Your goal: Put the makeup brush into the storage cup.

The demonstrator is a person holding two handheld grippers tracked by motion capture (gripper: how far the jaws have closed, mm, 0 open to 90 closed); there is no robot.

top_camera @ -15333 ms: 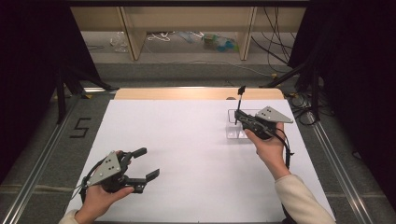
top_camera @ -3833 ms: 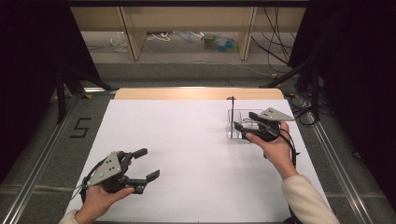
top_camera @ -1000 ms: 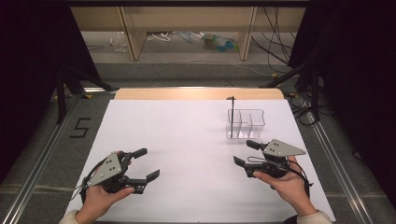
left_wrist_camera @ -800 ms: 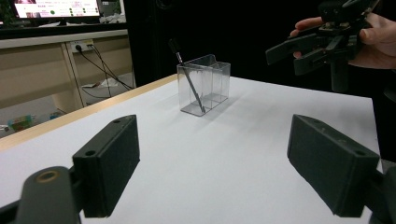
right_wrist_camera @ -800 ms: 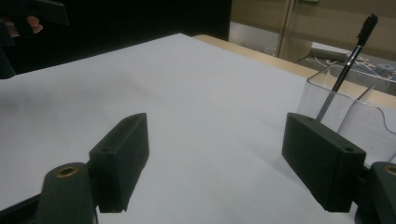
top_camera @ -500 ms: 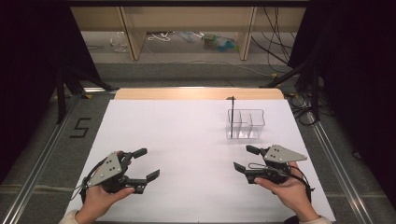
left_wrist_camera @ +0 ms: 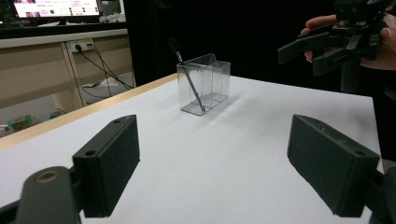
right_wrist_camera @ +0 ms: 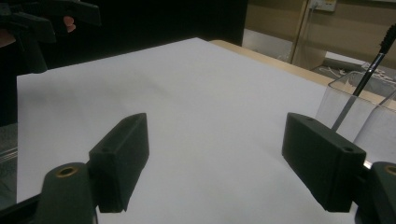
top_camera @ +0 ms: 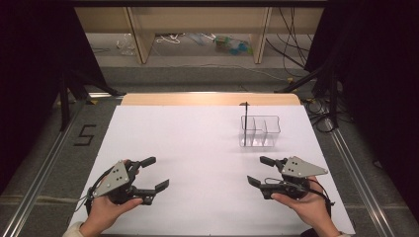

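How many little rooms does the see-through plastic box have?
3, side by side in the clear plastic box on the white table: the left one holds a thin black stick, the middle and right look empty.

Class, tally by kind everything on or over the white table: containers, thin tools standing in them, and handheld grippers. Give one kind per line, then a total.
Clear divided container: 1
Thin black-tipped tool leaning in the container's end compartment: 1
Handheld grippers, both open and empty: 2 (left gripper, right gripper)
Total: 4
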